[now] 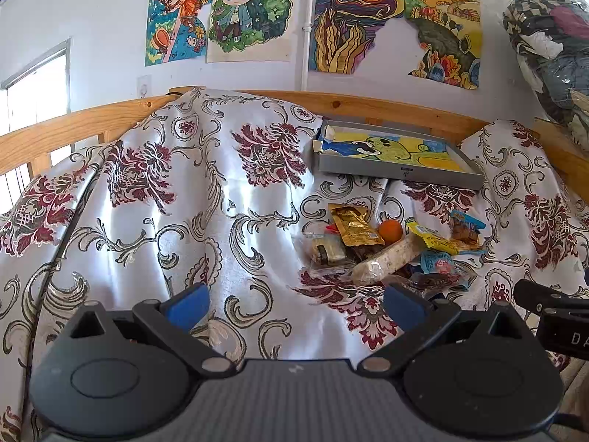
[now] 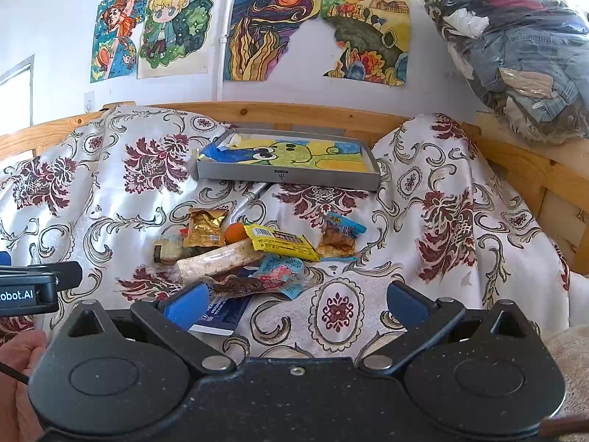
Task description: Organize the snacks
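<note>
A pile of snacks lies on the patterned cloth: a gold packet (image 1: 354,224) (image 2: 204,227), a small orange (image 1: 390,230) (image 2: 235,233), a yellow bar (image 1: 434,238) (image 2: 281,242), a pale rice bar (image 1: 386,259) (image 2: 217,260), a light blue packet (image 2: 281,272) and a brown snack in a clear wrapper (image 2: 338,237). Behind them stands a shallow grey box (image 1: 397,171) (image 2: 287,178) lined with a drawing. My left gripper (image 1: 294,304) is open, low and left of the pile. My right gripper (image 2: 294,302) is open just in front of the pile, its left finger over a dark blue packet (image 2: 221,313).
A wooden bed rail (image 1: 368,105) (image 2: 294,110) runs behind the cloth, with drawings on the wall above. A clear bag of clothes (image 2: 515,48) sits at the right. The other gripper's body (image 2: 29,289) and a hand (image 2: 18,368) show at the left edge.
</note>
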Action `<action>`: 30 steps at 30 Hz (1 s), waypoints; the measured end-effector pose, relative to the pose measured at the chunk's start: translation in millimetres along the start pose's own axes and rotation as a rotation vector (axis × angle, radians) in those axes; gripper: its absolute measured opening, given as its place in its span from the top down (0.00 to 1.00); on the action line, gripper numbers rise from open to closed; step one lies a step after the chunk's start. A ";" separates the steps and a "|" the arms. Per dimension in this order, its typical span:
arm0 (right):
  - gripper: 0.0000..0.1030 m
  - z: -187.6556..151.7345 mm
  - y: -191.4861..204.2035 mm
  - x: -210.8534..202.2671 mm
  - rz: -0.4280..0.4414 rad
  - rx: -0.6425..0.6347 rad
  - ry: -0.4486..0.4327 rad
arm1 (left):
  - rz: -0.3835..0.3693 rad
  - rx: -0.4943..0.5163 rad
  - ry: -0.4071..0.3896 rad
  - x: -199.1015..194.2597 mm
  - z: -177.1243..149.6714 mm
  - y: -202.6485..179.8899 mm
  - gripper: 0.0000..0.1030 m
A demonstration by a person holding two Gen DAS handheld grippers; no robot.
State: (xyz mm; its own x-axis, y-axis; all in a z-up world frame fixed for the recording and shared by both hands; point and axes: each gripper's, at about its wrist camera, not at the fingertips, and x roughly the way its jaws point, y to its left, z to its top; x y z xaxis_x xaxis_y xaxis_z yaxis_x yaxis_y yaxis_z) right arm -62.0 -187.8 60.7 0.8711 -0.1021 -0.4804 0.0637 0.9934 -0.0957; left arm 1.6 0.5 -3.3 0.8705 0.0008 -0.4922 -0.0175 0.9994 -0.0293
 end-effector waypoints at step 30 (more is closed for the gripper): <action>0.01 10.7 -3.9 28.4 0.080 0.037 0.104 | 0.050 -0.015 0.112 35.2 -0.4 8.1 0.01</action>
State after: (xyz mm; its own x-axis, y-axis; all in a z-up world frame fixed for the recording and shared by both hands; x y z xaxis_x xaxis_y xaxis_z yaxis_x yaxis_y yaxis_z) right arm -32.3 -194.1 56.7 0.8189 -0.0255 -0.5734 0.0159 0.9996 -0.0219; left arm 31.9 8.6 -21.2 0.8078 0.0459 -0.5876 -0.0673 0.9976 -0.0146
